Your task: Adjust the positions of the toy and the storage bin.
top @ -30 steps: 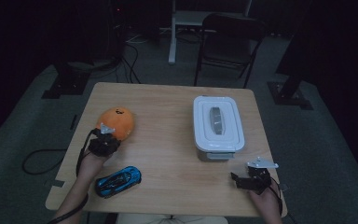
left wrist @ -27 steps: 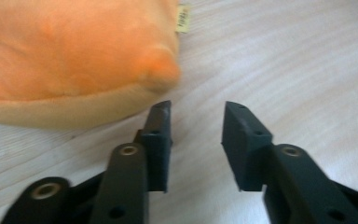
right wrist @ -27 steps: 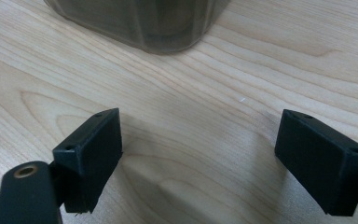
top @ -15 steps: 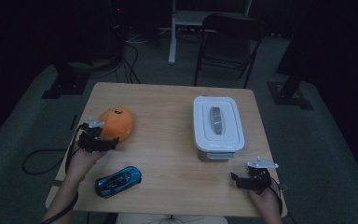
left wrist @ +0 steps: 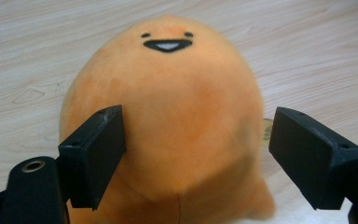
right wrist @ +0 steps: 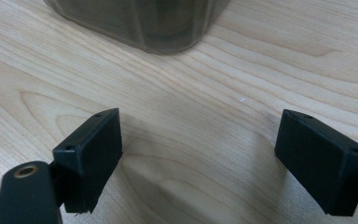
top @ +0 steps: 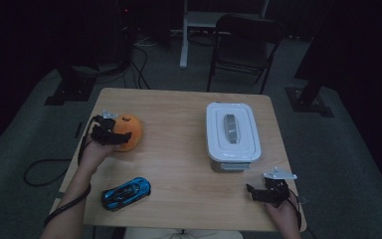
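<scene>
Left gripper (left wrist: 193,158) open wide, just opened; round orange plush toy with a smiling face (left wrist: 168,121) sits between its fingers (left wrist: 95,154). Left finger is touching or just beside the plush, right one stands apart, so nothing gripped. Toy sits on the light wooden table (top: 179,124), left side. Centre the fingers on the widest part, then close slowly; soft body squashes. Right gripper (right wrist: 205,158) open, empty, near the white lidded plastic box (top: 231,134).

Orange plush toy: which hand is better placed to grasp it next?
Left. The left claw stands open around the orange plush toy; the right claw sits open near the table's opposite corner.
</scene>
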A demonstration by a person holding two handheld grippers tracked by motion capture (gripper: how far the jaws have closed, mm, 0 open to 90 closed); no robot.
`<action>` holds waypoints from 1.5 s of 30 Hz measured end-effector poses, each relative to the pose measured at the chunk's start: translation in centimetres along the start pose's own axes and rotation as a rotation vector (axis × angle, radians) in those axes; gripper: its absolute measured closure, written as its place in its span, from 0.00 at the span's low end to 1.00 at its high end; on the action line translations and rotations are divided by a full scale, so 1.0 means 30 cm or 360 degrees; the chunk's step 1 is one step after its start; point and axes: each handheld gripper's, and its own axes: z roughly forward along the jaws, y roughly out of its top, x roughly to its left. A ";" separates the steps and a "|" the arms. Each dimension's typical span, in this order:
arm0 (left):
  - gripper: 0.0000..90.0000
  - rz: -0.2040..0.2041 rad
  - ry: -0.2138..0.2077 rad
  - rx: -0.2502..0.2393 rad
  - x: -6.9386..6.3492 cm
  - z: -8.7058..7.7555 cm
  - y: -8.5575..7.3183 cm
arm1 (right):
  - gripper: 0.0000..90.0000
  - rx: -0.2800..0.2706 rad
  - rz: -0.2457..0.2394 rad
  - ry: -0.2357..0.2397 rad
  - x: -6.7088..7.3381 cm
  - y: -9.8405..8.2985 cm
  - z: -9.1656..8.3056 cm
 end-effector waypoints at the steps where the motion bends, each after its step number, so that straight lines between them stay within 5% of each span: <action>1: 0.23 0.0045 0.0041 0.0022 -0.001 0.012 -0.001 | 0.16 0.0000 0.0001 0.0000 0.000 0.000 0.000; 5: 0.26 0.0029 0.0035 0.0018 0.012 0.038 -0.007 | 0.16 0.0000 0.0001 0.0000 0.000 0.000 0.000; 10: 0.30 -0.0076 -0.0025 0.0011 0.038 0.062 -0.020 | 0.16 0.0000 0.0001 0.0000 0.000 0.000 0.000; 21: 0.70 -0.0120 -0.0104 -0.0058 0.053 0.042 -0.054 | 0.16 -0.0001 0.0006 -0.0007 -0.001 0.000 0.000; 26: 0.78 -0.0056 -0.0136 -0.0056 0.066 -0.044 -0.041 | 0.16 -0.0002 0.0011 -0.0009 -0.001 0.000 0.000; 33: 0.78 0.0019 -0.0150 -0.0110 0.070 -0.182 -0.093 | 0.16 -0.0002 0.0010 -0.0009 -0.001 0.000 0.000; 45: 0.77 0.0200 -0.0248 -0.0126 0.018 -0.281 -0.203 | 0.16 -0.0002 0.0011 -0.0010 -0.001 0.000 0.000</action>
